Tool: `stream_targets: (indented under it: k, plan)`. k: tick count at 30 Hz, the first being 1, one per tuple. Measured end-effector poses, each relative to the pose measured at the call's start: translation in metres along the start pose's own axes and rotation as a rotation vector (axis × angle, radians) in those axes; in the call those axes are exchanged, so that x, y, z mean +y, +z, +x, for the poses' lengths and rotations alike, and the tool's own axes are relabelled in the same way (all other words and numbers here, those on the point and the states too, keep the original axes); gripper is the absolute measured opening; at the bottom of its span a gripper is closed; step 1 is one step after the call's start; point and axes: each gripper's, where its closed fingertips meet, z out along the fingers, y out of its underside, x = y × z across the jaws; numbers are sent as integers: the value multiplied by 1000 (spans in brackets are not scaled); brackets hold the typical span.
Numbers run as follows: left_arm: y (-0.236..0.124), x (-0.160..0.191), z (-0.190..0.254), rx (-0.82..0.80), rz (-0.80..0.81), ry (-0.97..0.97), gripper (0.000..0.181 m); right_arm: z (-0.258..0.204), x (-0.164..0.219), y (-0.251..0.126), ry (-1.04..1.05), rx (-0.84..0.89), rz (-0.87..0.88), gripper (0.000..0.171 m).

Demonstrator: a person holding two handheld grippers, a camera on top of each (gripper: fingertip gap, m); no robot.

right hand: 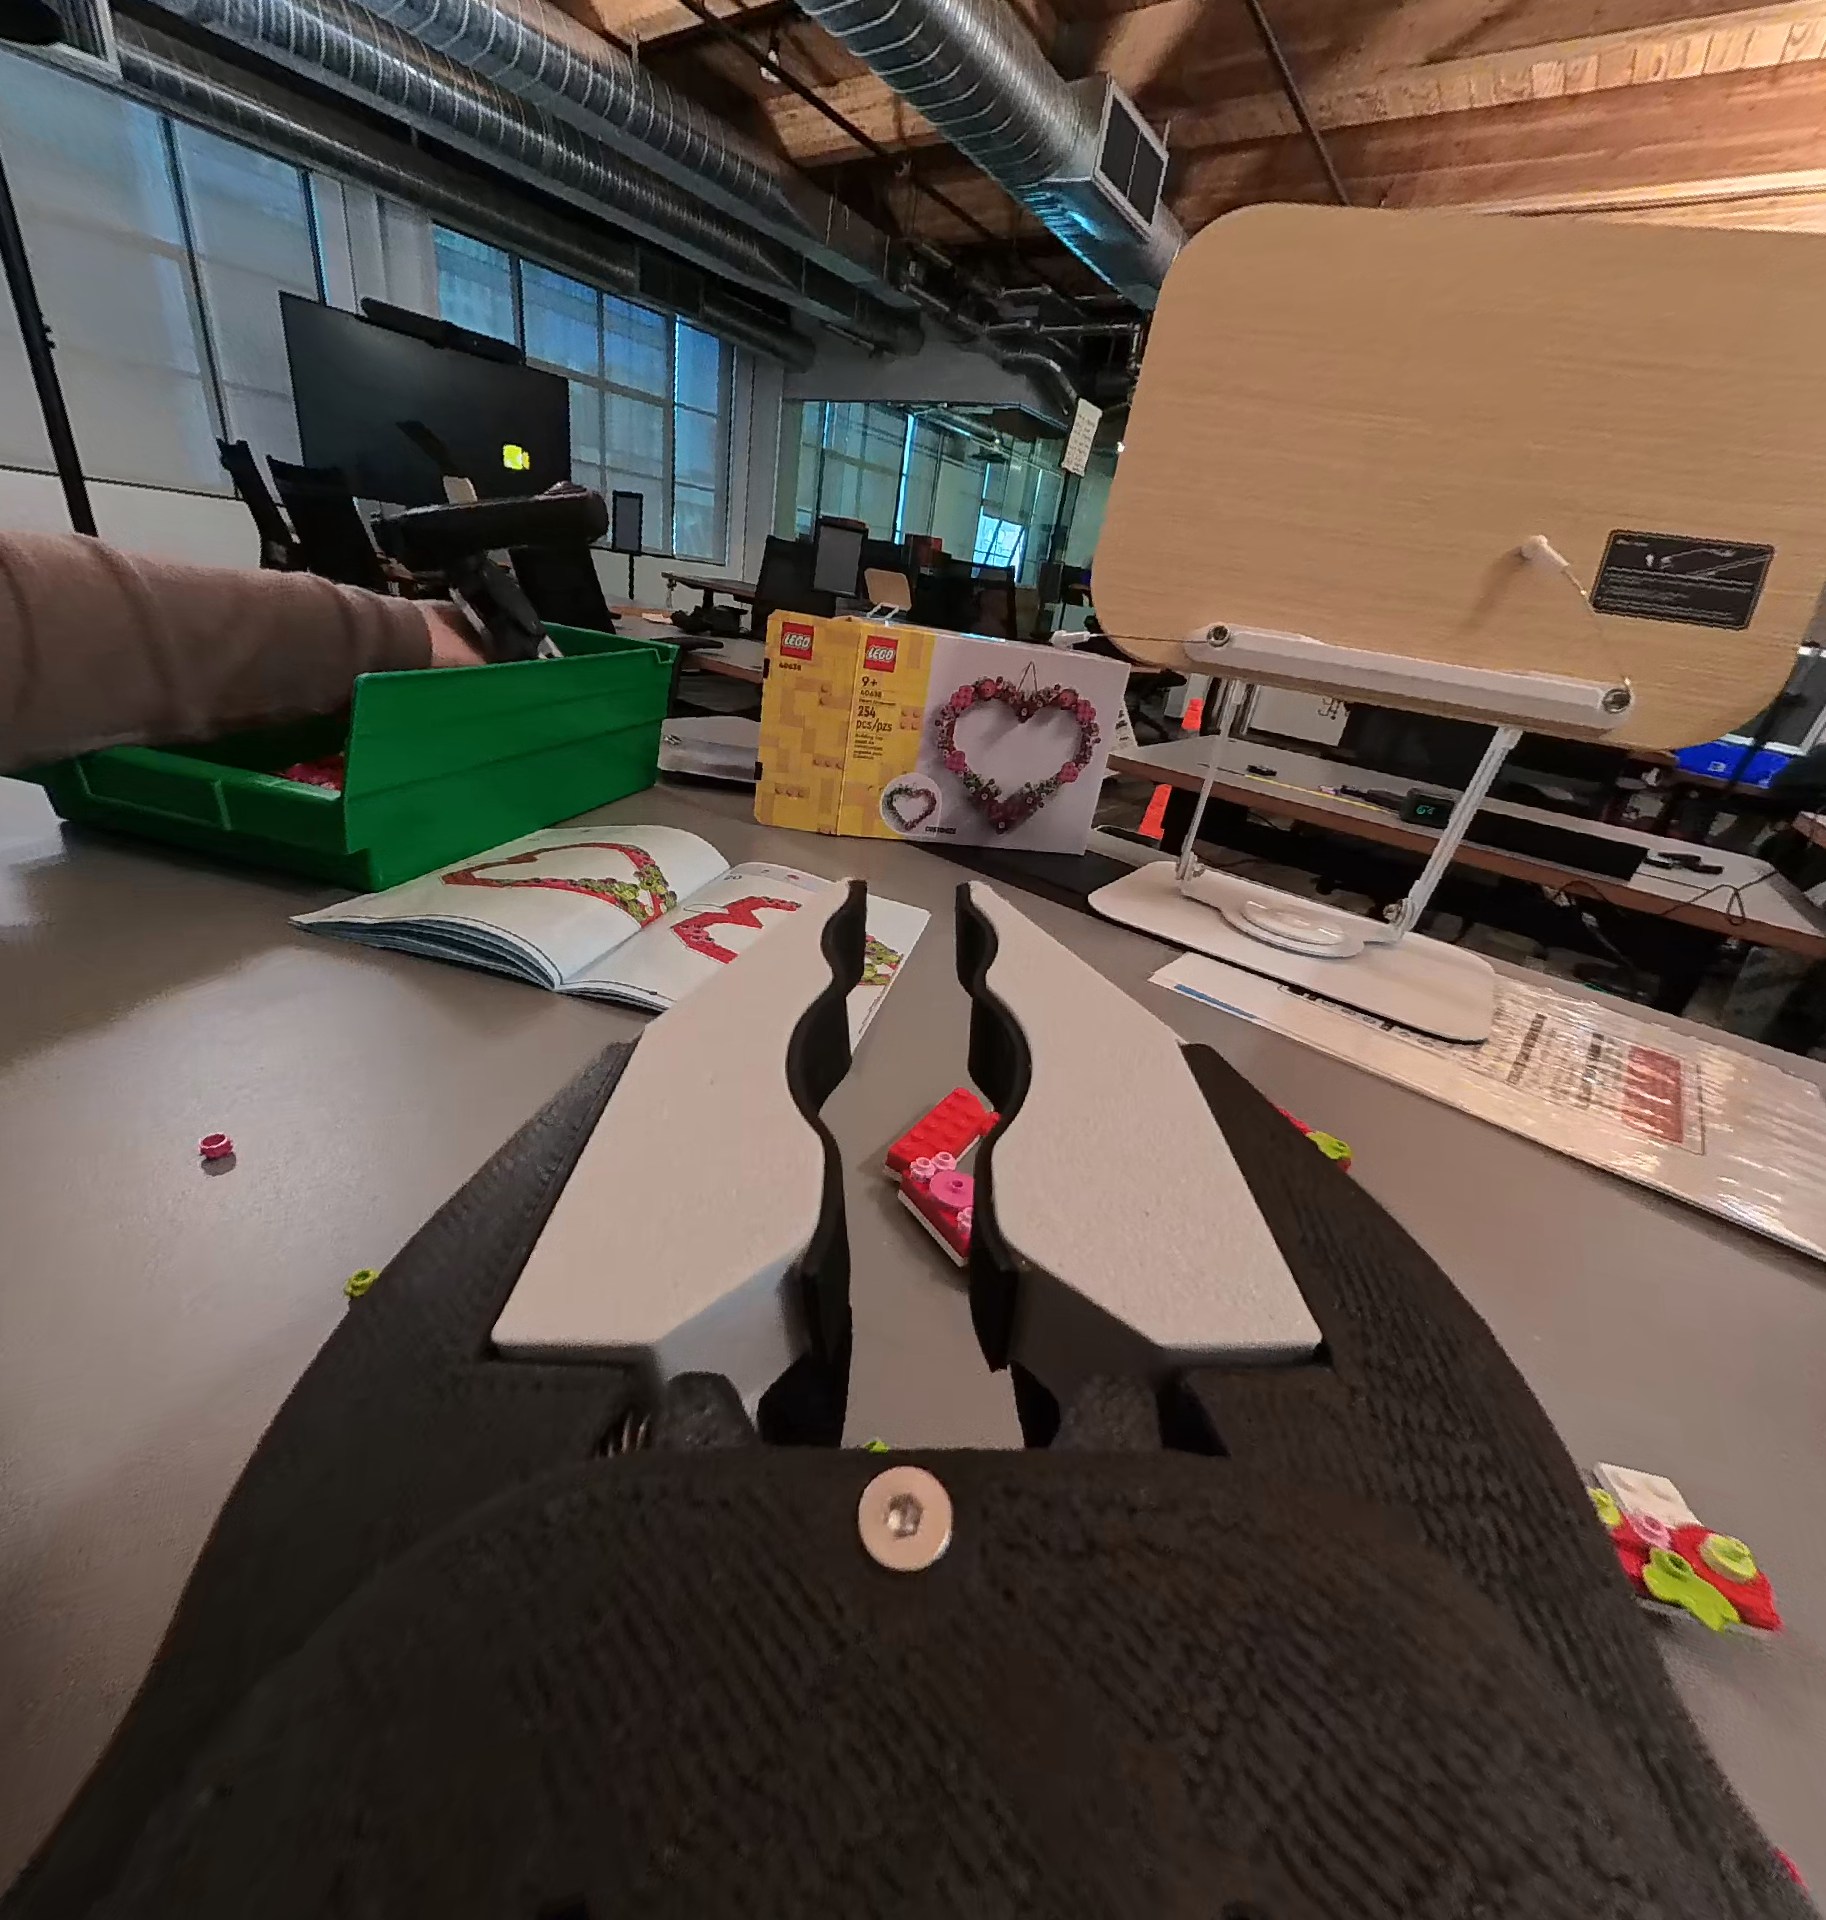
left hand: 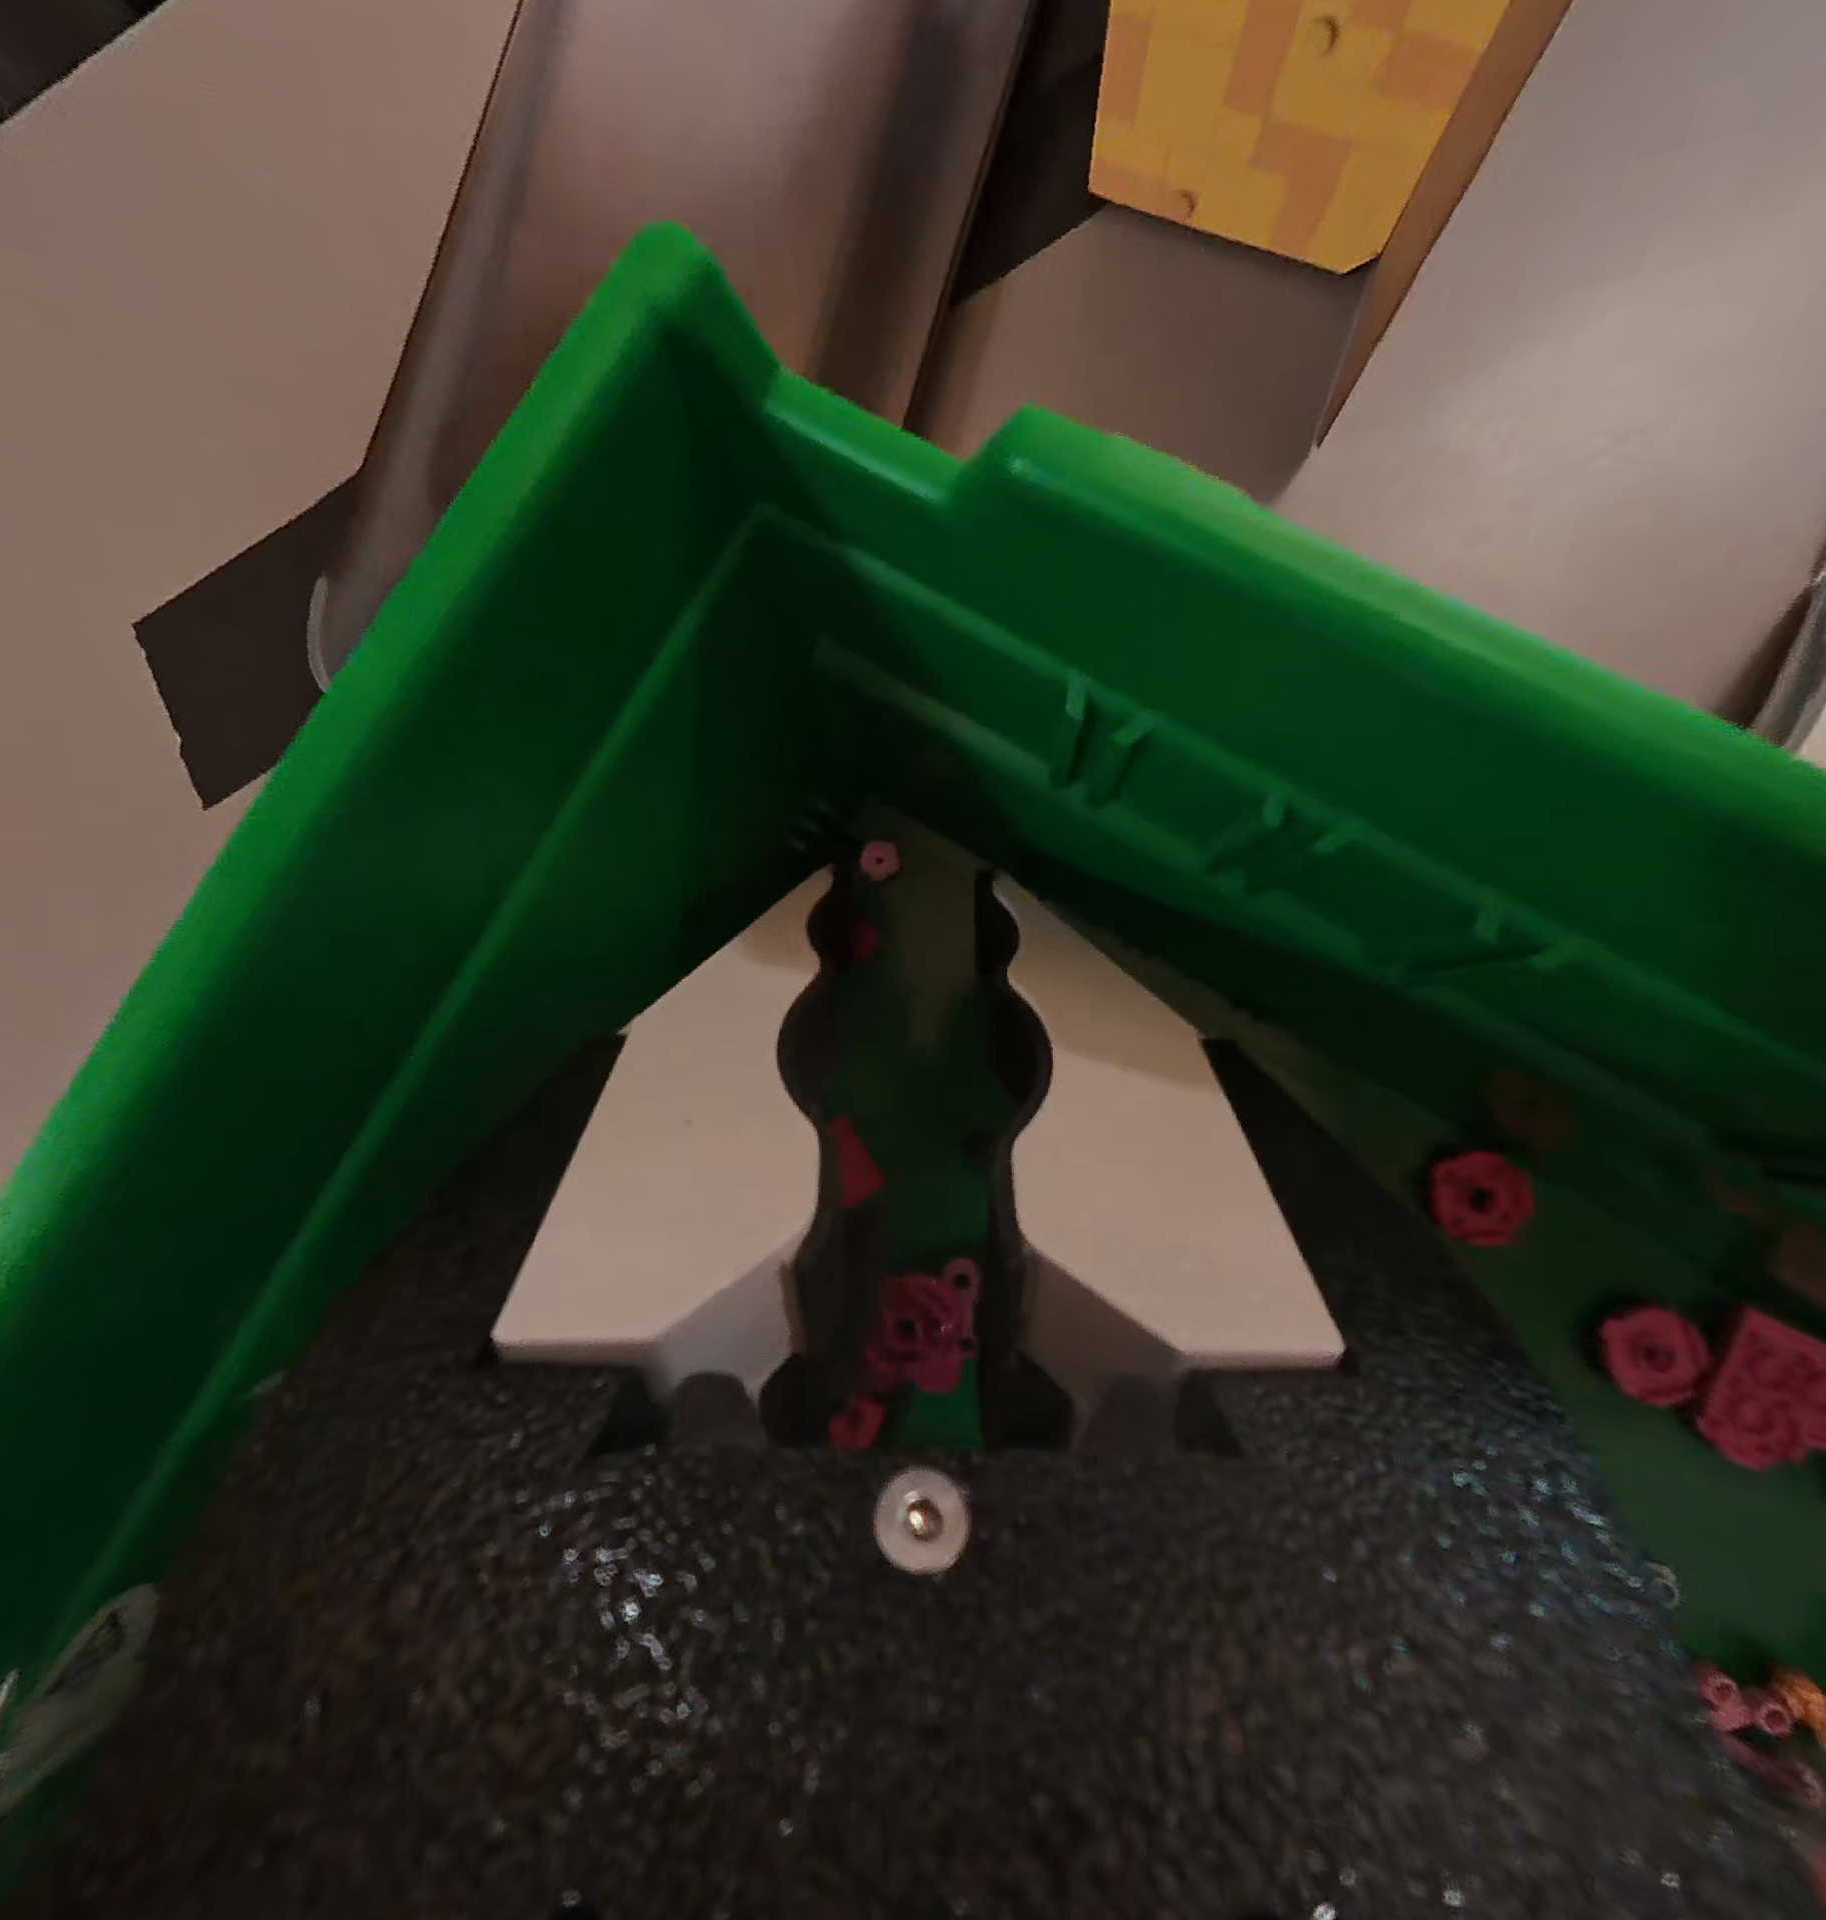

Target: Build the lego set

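Note:
My left gripper point(left hand: 904, 894) is open and empty, reaching down into a green bin point(left hand: 535, 727) toward its far corner. Several dark pink lego pieces point(left hand: 1480, 1195) lie on the bin floor, and a small pink flower piece point(left hand: 876, 860) lies just past the fingertips. My right gripper point(right hand: 909, 904) is open and empty, low over the grey table point(right hand: 265, 1039). A red lego assembly with pink studs point(right hand: 940, 1148) lies on the table under the gap between its fingers. A second red assembly with lime green pieces point(right hand: 1698, 1569) lies at the lower right.
The right wrist view shows the green bin point(right hand: 493, 748) at far left with a person's sleeved arm point(right hand: 161, 644) over it. An open instruction booklet point(right hand: 576, 904), the lego box point(right hand: 940, 738), a wooden book stand point(right hand: 1460, 468) and plastic sheets point(right hand: 1615, 1091) lie ahead. A loose pink stud point(right hand: 216, 1145) lies left. Across from one pair of fingers to the other is roughly 50 cm.

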Motion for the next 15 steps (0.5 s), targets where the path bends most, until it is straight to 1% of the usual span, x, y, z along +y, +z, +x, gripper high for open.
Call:
stream_targets:
  k: [5, 11, 15]
  plan:
    - [2, 3, -4, 4, -6, -21, 23, -2, 1, 1, -8, -6, -5, 15]
    - [4, 2, -4, 59, 18, -137, 17, -3, 1, 1, -14, -7, -4, 15]
    - [4, 1, -7, 49, 37, -184, 12, -4, 1, 1, -19, -12, -4, 15]
